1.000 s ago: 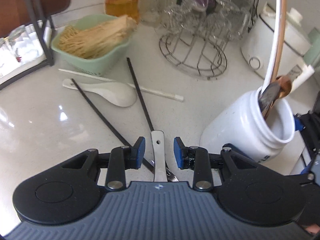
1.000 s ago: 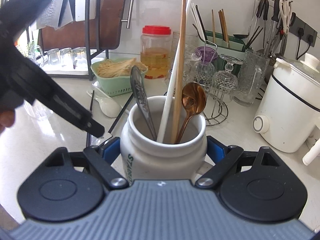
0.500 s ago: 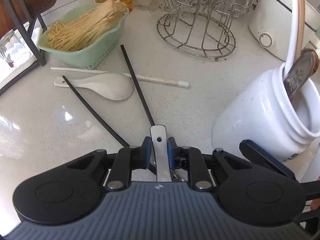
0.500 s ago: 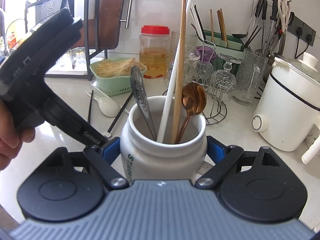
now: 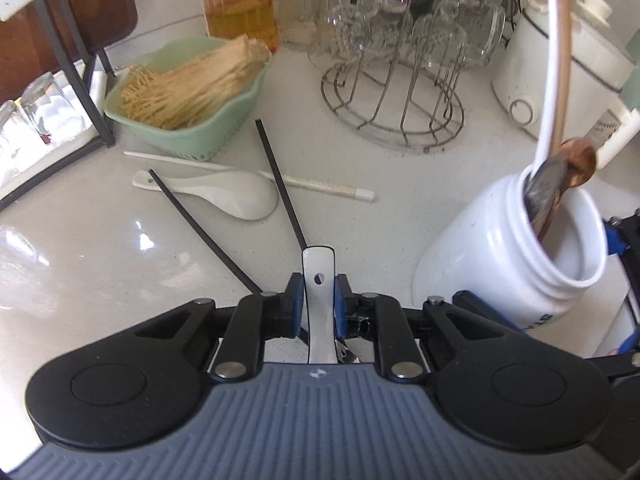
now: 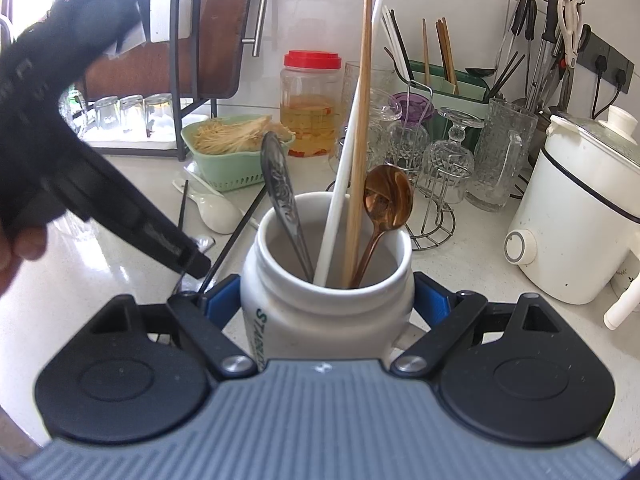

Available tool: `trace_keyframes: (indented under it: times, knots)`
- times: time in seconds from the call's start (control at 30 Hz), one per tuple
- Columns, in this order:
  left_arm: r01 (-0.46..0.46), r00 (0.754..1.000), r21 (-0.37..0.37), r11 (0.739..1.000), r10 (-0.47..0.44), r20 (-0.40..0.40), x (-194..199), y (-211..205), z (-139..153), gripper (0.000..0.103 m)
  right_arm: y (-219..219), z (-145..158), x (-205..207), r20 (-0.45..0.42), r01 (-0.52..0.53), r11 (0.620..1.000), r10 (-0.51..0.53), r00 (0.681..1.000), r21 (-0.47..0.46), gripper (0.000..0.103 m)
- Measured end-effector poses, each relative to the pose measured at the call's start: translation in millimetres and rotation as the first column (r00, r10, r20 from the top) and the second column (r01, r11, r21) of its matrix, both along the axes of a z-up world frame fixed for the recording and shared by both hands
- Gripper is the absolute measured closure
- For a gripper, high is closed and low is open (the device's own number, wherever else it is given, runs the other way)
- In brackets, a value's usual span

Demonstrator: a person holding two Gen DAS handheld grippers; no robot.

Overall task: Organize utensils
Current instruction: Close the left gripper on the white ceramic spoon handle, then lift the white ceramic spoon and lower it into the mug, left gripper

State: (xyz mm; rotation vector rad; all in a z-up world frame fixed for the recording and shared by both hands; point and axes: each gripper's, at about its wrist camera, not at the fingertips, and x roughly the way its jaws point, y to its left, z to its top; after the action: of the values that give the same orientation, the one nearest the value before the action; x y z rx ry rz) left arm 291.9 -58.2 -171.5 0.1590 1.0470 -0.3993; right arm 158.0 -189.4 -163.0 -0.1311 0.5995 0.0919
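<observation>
Left wrist view: we are seeing the left gripper (image 5: 319,300) pitching steeply down over the countertop (image 5: 100,248), its blue pads clamping the flat steel handle (image 5: 319,276) of a utensil; the jaws have just been closing on it. We are noting the business end hiding under the gripper body. Right gripper (image 6: 326,300) is sitting level-ish, jaws squeezing the white ceramic jar (image 6: 320,312) on both sides. A hand (image 6: 16,248) is showing at nine o'clock in the right wrist view. We are counting four utensils standing in the jar: one embossed steel handle (image 6: 280,192), one white chopstick (image 6: 344,184), one wooden chopstick (image 6: 360,140), one copper spoon (image 6: 386,200). On the counter at eleven o'clock from the clamp we are counting two black chopsticks (image 5: 280,184), one glossy white soup spoon (image 5: 232,194), one white chopstick (image 5: 320,186).
</observation>
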Motion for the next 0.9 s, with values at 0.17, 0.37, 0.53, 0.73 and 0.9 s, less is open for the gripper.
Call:
trace_keyframes:
  times: [0.17, 0.37, 0.53, 0.73, 0.9]
  knots:
    - [-0.011, 1.0, -0.033, 0.999, 0.012, 0.022, -8.8, 5.1, 16.8, 0.085, 0.0, 0.0, 0.1, 0.002, -0.004, 1.0, 0.004, 1.0, -0.004, 0.012]
    - [-0.025, 0.999, -0.06, 0.998, 0.027, 0.026, -15.6, 7.4, 27.9, 0.085, 0.2, -0.3, -0.6, 0.006, -0.008, 1.0, 0.008, 1.0, -0.007, 0.011]
    - [-0.031, 0.999, -0.087, 0.996, 0.034, 0.034, -21.1, 11.1, 40.2, 0.085, -0.1, 0.0, -0.3, 0.006, -0.01, 1.0, 0.01, 1.0, -0.006, 0.011]
    - [-0.033, 0.999, -0.108, 0.994, 0.037, 0.033, -33.1, 15.6, 50.5, 0.085, -0.1, -0.4, -0.7, 0.009, -0.016, 1.0, 0.016, 1.0, -0.006, 0.011]
    - [-0.028, 0.998, -0.119, 0.993, 0.033, 0.046, -37.0, 17.1, 59.4, 0.085, -0.1, -1.0, -1.1, 0.013, -0.02, 1.0, 0.021, 1.0, -0.007, 0.011]
